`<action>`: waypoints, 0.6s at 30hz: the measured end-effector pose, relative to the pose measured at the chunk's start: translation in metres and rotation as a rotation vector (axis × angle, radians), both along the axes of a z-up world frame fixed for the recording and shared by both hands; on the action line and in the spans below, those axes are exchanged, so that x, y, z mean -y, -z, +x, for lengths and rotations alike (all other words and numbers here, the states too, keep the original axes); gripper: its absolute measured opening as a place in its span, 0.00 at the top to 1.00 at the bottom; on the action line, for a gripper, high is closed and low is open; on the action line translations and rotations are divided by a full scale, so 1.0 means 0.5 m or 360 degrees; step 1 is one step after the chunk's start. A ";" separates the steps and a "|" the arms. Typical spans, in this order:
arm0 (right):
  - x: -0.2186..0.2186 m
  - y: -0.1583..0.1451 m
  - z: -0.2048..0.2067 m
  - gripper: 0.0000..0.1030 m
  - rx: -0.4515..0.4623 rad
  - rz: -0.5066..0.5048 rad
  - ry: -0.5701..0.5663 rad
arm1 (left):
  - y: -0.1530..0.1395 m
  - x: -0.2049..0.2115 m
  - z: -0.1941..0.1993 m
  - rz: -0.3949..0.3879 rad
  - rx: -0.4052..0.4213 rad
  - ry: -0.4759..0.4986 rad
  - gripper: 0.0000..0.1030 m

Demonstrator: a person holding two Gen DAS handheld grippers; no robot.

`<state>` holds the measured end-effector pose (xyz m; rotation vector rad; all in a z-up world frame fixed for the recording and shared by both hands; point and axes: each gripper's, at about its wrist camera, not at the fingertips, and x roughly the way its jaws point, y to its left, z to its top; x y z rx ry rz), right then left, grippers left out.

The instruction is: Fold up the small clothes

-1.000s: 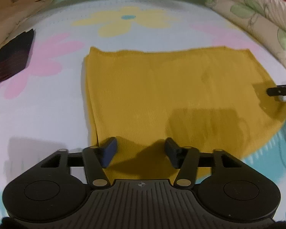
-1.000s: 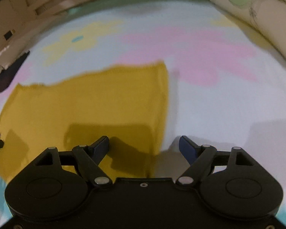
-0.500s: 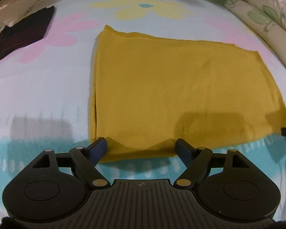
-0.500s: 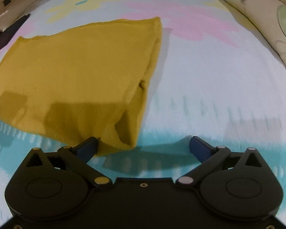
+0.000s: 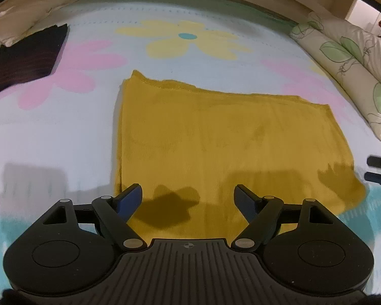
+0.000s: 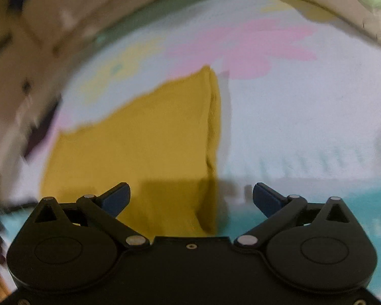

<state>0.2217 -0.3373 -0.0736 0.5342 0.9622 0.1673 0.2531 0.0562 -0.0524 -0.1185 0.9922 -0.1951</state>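
Mustard-yellow knitted garment, folded to a rectangle at centre of the flower-printed bedsheet; probably light, limp and grippy, best pinched at near corners or along the 3 o'clock doubled edge. Left gripper and right gripper spread wide, holding nothing. Bare sheet all round; black striped folded cloth at 10 o'clock, leaf-print pillow at 2 o'clock.

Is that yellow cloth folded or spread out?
Folded: the yellow cloth lies flat as a neat rectangle, with doubled layers showing along its side edge.
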 end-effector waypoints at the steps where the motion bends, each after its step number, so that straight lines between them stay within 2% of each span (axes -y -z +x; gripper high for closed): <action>1: 0.005 0.006 0.007 0.00 -0.0006 0.0062 0.0028 | 0.004 0.004 0.005 -0.0004 -0.0005 0.0006 0.24; 3: 0.009 0.020 0.027 0.01 -0.0012 0.0131 0.0041 | 0.015 0.009 0.014 -0.0013 -0.0021 0.0011 0.24; 9: 0.002 0.059 0.078 0.00 -0.0018 0.0190 -0.0006 | 0.038 0.025 0.034 -0.0030 -0.0087 -0.0017 0.24; 13: -0.009 0.044 0.074 0.00 0.0010 0.0217 -0.0060 | 0.054 0.043 0.044 0.0002 -0.0104 -0.0022 0.22; 18: 0.003 0.054 0.087 0.00 0.0028 0.0349 -0.0067 | 0.063 0.063 0.055 0.0026 -0.0118 -0.0042 0.07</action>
